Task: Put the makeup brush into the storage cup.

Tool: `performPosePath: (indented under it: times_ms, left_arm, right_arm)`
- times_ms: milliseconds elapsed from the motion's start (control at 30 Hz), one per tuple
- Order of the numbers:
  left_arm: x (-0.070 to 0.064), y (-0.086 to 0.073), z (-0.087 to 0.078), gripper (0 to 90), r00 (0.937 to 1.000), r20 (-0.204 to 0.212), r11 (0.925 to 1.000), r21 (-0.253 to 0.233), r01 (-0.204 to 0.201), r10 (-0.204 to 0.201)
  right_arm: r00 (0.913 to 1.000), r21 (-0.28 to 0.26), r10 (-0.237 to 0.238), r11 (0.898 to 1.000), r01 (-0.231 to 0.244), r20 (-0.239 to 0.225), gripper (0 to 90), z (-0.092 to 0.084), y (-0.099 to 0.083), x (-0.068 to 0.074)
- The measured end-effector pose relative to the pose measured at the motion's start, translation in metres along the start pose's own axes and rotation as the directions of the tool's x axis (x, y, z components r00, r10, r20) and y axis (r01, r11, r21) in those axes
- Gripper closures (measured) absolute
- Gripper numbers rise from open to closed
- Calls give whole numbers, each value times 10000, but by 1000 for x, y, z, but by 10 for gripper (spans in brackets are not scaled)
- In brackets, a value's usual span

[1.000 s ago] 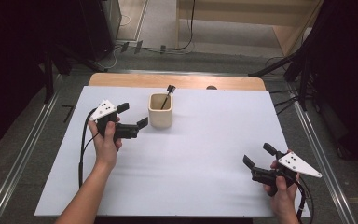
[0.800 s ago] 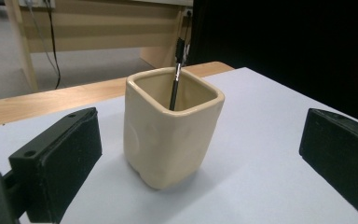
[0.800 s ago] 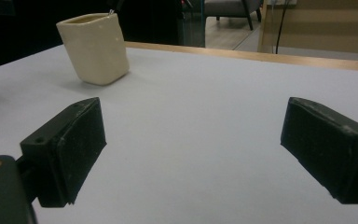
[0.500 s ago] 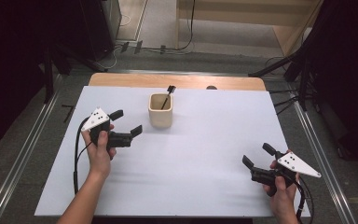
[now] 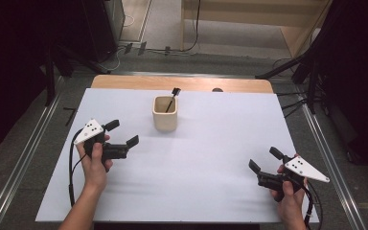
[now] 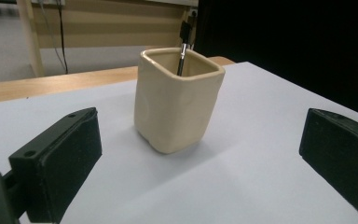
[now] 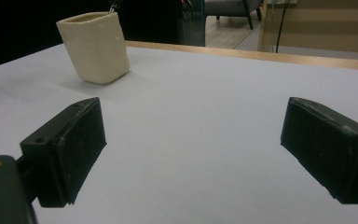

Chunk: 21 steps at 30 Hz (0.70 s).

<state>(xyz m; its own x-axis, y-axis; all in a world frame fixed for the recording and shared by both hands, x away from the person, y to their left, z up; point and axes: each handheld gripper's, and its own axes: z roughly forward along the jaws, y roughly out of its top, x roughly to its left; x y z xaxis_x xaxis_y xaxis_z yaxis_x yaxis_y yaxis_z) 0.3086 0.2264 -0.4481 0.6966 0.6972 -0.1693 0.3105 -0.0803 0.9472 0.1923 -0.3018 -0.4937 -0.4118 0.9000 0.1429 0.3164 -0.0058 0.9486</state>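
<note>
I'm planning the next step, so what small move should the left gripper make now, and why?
Probably ease the left gripper forward toward the cream square ceramic cup. Its jaws stand open and empty, the cup sits just ahead between them, untouched, with a thin dark-tipped stick leaning inside.

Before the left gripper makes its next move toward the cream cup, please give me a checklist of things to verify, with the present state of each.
1. Left gripper open wide enough for the cup: ok, the jaws stand well apart in the left gripper view.
2. Cream cup upright on the white table sheet: ok.
3. Path between left gripper and cup free: ok, bare sheet between them.
4. Black-tipped tool leaning inside the cup, clear of the jaws: ok now, but it stands above the rim.
5. Right gripper out of the way: ok, open near the table's near right corner.
6. Cup's weight or contents: cannot tell.
</note>
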Motion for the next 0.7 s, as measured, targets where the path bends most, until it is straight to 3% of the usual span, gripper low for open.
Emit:
performPosePath:
  times_ms: [400, 533, 700]
  left_arm:
    - [2, -22, -25, 0, 9994, -339, 10000, -63, 73, -75]
    - [2, -33, -36, 0, 9988, -335, 9992, -163, 366, -371]
    - [-1, -46, -52, 0, 9983, -581, 10000, -29, -21, 19]
  right_arm:
    - [10000, 45, -16, 10000, 16, 22, 68, 1, -1, 1]
    - [10000, 44, -13, 10000, 12, 27, 68, 2, -1, 2]
    - [10000, 96, -69, 9999, 69, 21, 68, 2, -1, 3]
